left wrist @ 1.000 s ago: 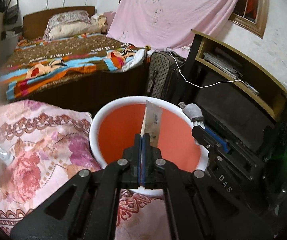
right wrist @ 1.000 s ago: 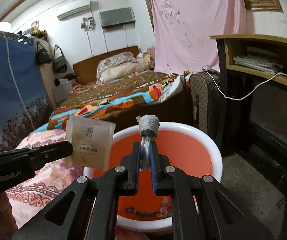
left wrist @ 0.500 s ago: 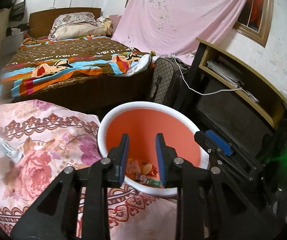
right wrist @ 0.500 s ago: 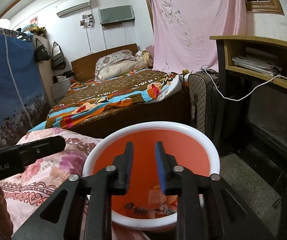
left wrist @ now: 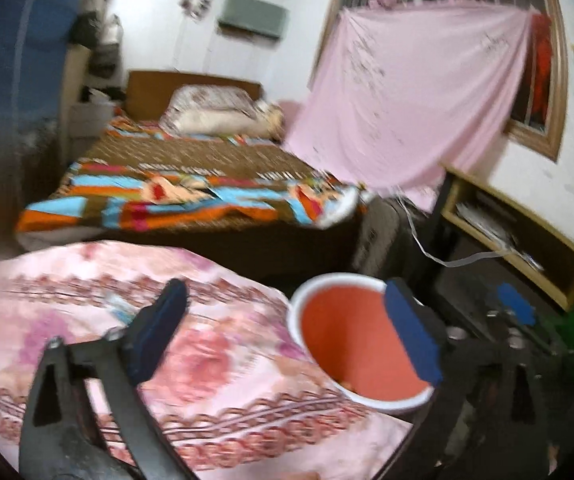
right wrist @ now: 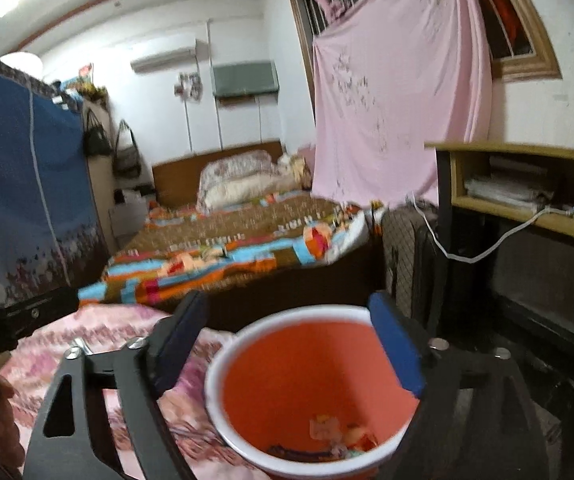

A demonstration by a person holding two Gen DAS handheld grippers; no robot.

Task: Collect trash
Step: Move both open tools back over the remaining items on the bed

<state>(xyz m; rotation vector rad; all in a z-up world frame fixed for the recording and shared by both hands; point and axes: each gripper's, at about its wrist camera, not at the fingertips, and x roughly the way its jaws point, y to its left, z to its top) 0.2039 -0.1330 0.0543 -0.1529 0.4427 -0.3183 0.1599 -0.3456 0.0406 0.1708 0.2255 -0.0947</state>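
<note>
Left claw: the left gripper (left wrist: 283,328) hangs over the pink flowered quilt (left wrist: 215,364); its jaws are opening wide and nothing sits between the blue pads.
Scrap on quilt: a small pale-blue scrap (left wrist: 121,308) lies on the quilt just beside the left finger; blur smears it, so it may be a wrapper, but I cannot tell what it is.
Handling of the scrap: if it is a wrapper, it is likely light, thin and floppy, and apt to slide on the soft cloth; pinching an edge that stands off the quilt looks wiser than pressing flat into the padding.
Bucket: the white-rimmed orange bucket (left wrist: 299,308) stands just beside the quilt's edge, under the right side of the left claw.
Collected trash: loose wrappers (right wrist: 327,428) lie at the bottom of the bucket, seen best from the right wrist; from the left wrist only a sliver shows.
Right claw: the right gripper (right wrist: 295,344) hovers above the bucket mouth, jaws opening, holding nothing.
Hidden: the bucket's outer wall and base are cut off, the quilt's near edge is covered by the claws, and motion blur softens both views.
</note>
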